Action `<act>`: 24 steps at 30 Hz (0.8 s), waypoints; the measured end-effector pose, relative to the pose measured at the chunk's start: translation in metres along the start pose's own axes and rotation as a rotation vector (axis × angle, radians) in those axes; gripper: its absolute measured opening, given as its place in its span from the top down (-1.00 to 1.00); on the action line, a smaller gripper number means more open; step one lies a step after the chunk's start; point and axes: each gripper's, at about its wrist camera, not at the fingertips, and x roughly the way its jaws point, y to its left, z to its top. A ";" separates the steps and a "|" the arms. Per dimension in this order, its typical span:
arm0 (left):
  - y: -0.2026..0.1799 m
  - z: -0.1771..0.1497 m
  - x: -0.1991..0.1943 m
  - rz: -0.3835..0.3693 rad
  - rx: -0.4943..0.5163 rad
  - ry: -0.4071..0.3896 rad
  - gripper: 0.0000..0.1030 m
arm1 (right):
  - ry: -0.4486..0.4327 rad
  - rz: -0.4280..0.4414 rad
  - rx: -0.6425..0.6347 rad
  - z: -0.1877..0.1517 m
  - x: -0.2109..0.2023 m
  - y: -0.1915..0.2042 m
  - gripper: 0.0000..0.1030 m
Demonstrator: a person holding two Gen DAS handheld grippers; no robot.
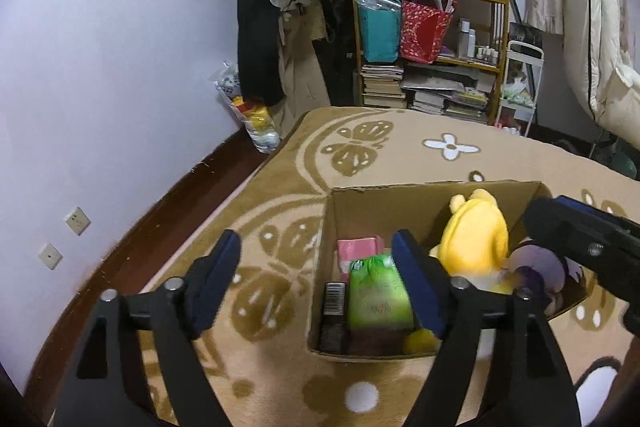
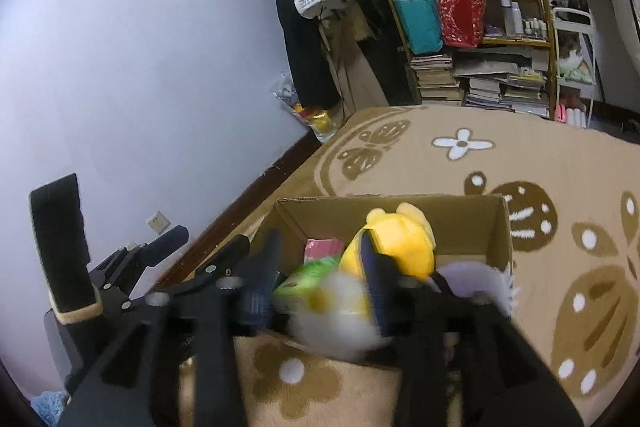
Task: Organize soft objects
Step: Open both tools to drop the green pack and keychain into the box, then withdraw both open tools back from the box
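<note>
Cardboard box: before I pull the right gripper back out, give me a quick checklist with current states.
1. Yellow plush inside the cardboard box: ok, it sits within the walls.
2. Right gripper open: ok, its fingers stand apart around the plush.
3. Plush actually free of the right gripper's pads: cannot tell, the white part is blurred.
4. Left gripper empty and open: ok, nothing is between its fingers.
5. Green pack and pink pack upright at the box's left side: ok.
6. Purple-and-white soft item fully inside the box: cannot tell, the right gripper hides part of it.
</note>
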 end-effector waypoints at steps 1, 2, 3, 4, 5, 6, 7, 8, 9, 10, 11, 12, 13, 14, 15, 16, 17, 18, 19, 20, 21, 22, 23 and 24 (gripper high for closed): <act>0.001 0.000 -0.002 0.006 -0.003 -0.003 -0.69 | 0.000 -0.008 -0.005 0.000 -0.002 0.000 -0.05; 0.003 0.000 -0.005 0.003 -0.009 -0.006 -0.72 | 0.004 -0.023 -0.012 0.000 -0.004 0.000 -0.08; 0.005 0.000 -0.008 -0.017 -0.015 -0.007 -0.74 | 0.012 -0.047 -0.028 0.000 -0.006 0.002 -0.16; 0.008 -0.001 -0.012 -0.047 -0.026 -0.006 -0.75 | 0.018 -0.060 -0.042 -0.001 -0.007 0.003 -0.21; 0.010 -0.001 -0.014 -0.058 -0.037 -0.004 -0.75 | 0.025 -0.071 -0.061 -0.002 -0.010 0.004 -0.22; 0.013 -0.001 -0.018 -0.061 -0.046 -0.003 -0.77 | 0.029 -0.074 -0.067 -0.003 -0.012 0.004 -0.23; 0.015 -0.002 -0.022 -0.057 -0.049 -0.004 -0.83 | 0.032 -0.079 -0.071 -0.004 -0.015 0.005 -0.30; 0.017 -0.003 -0.026 -0.052 -0.048 -0.006 -0.87 | 0.034 -0.085 -0.074 -0.006 -0.017 0.005 -0.36; 0.018 -0.003 -0.031 -0.042 -0.044 -0.014 -0.89 | 0.034 -0.095 -0.077 -0.007 -0.021 0.006 -0.50; 0.019 -0.004 -0.038 -0.029 -0.035 -0.021 -0.89 | 0.034 -0.102 -0.082 -0.008 -0.025 0.006 -0.62; 0.018 -0.003 -0.042 -0.012 -0.018 -0.021 -0.89 | 0.029 -0.107 -0.089 -0.010 -0.030 0.007 -0.65; 0.017 -0.002 -0.046 -0.009 -0.003 -0.020 -0.89 | 0.024 -0.113 -0.092 -0.012 -0.036 0.007 -0.72; 0.017 -0.002 -0.050 -0.008 0.009 -0.019 -0.89 | 0.019 -0.119 -0.092 -0.012 -0.042 0.007 -0.78; 0.018 -0.001 -0.058 -0.008 0.014 -0.023 -0.89 | 0.016 -0.123 -0.089 -0.013 -0.047 0.007 -0.80; 0.018 0.001 -0.064 -0.010 0.012 -0.029 -0.90 | 0.012 -0.128 -0.087 -0.012 -0.053 0.007 -0.85; 0.020 0.001 -0.070 -0.011 0.004 -0.035 -0.95 | 0.007 -0.133 -0.089 -0.011 -0.058 0.008 -0.91; 0.022 0.001 -0.077 -0.013 -0.008 -0.045 -1.00 | 0.001 -0.142 -0.093 -0.009 -0.063 0.010 -0.94; 0.025 0.001 -0.085 -0.014 -0.019 -0.056 -0.99 | -0.006 -0.149 -0.097 -0.008 -0.069 0.011 -0.99; 0.027 0.000 -0.090 -0.009 -0.027 -0.062 -0.99 | -0.015 -0.161 -0.103 -0.007 -0.076 0.012 -1.00; 0.029 0.000 -0.095 -0.006 -0.031 -0.063 -0.99 | -0.022 -0.169 -0.107 -0.006 -0.081 0.013 -1.00; 0.031 -0.001 -0.099 -0.007 -0.032 -0.063 -0.99 | -0.030 -0.176 -0.110 -0.005 -0.086 0.014 -1.00; 0.032 -0.002 -0.104 -0.005 -0.031 -0.065 -0.99 | -0.038 -0.178 -0.112 -0.005 -0.091 0.014 -1.00; 0.034 -0.003 -0.109 0.001 -0.030 -0.069 -0.99 | -0.045 -0.178 -0.116 -0.005 -0.096 0.015 -1.00; 0.034 -0.004 -0.112 0.007 -0.029 -0.075 -0.99 | -0.052 -0.184 -0.117 -0.006 -0.101 0.015 -1.00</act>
